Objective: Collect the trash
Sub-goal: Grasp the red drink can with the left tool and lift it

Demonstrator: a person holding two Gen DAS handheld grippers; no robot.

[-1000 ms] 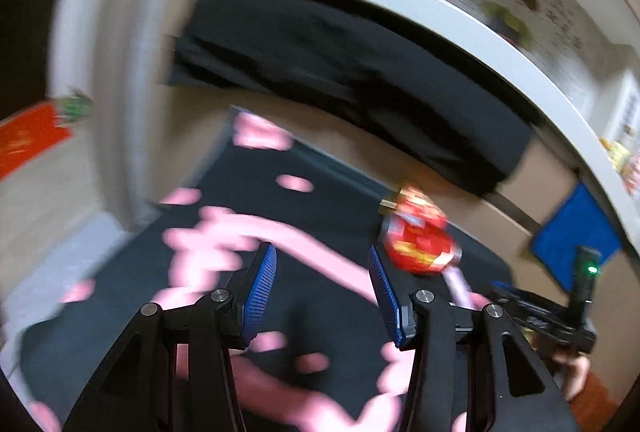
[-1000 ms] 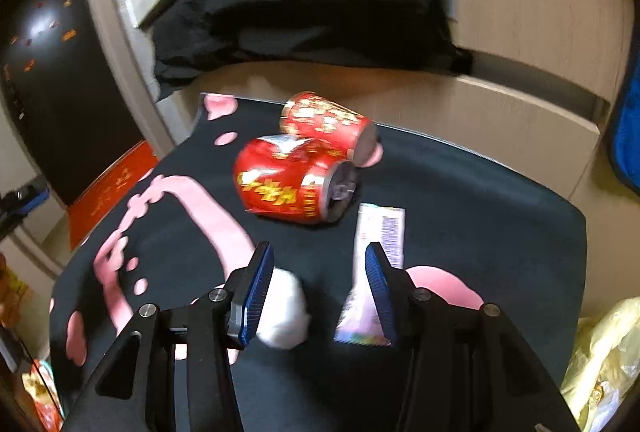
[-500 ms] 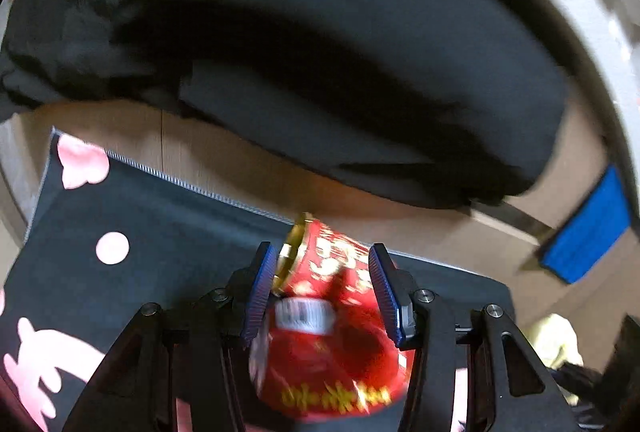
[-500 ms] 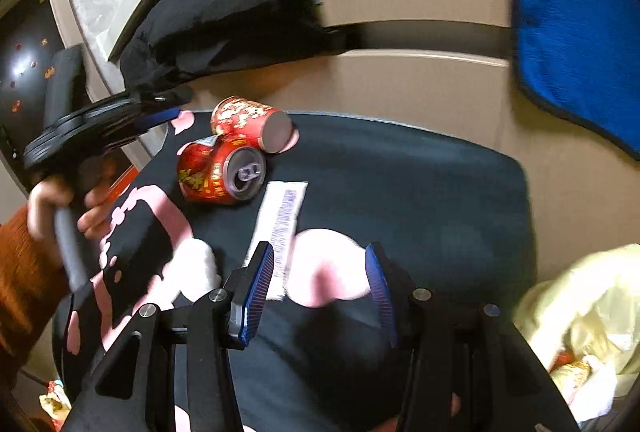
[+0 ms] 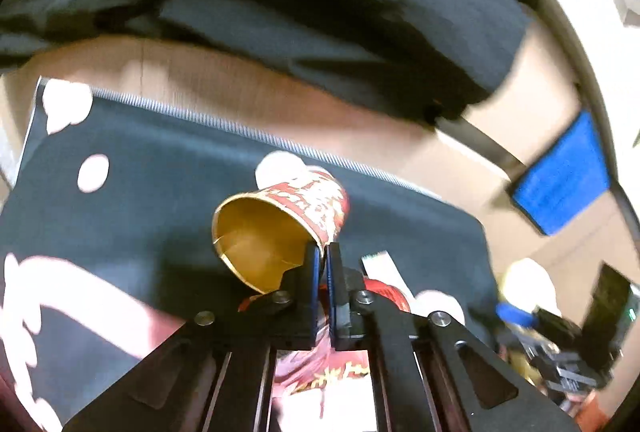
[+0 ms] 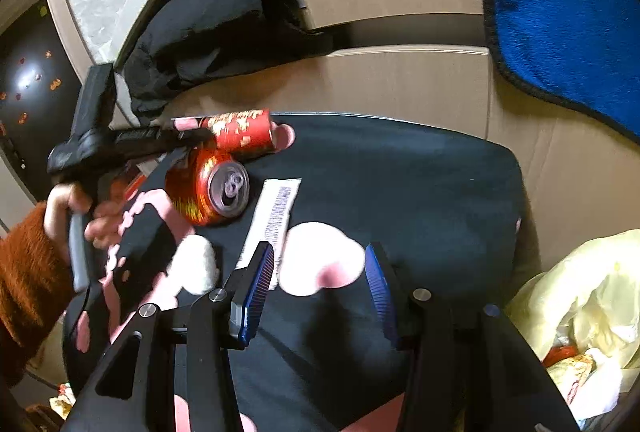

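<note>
A red paper cup (image 5: 296,208) lies on its side on the black mat (image 5: 140,192), its golden mouth towards me. My left gripper (image 5: 323,256) is closing tight on it, the thin wall at the cup's rim pinched between the pads. The right wrist view shows that left gripper (image 6: 196,140) reaching the cup (image 6: 244,132) from the left, held by a hand in an orange sleeve. A red soda can (image 6: 208,188) lies just in front of the cup. My right gripper (image 6: 320,272) stands open above the mat, holding nothing.
A white wrapper strip (image 6: 276,212) and a white tissue wad (image 6: 196,264) lie on the mat near the can. A yellow trash bag (image 6: 580,304) sits at the right. Behind are cardboard (image 6: 400,80), a black garment (image 6: 200,24) and a blue towel (image 6: 560,12).
My left gripper moved in over the can to the paper cup and went from open to shut on its rim. My right gripper swung right, then held still, open.
</note>
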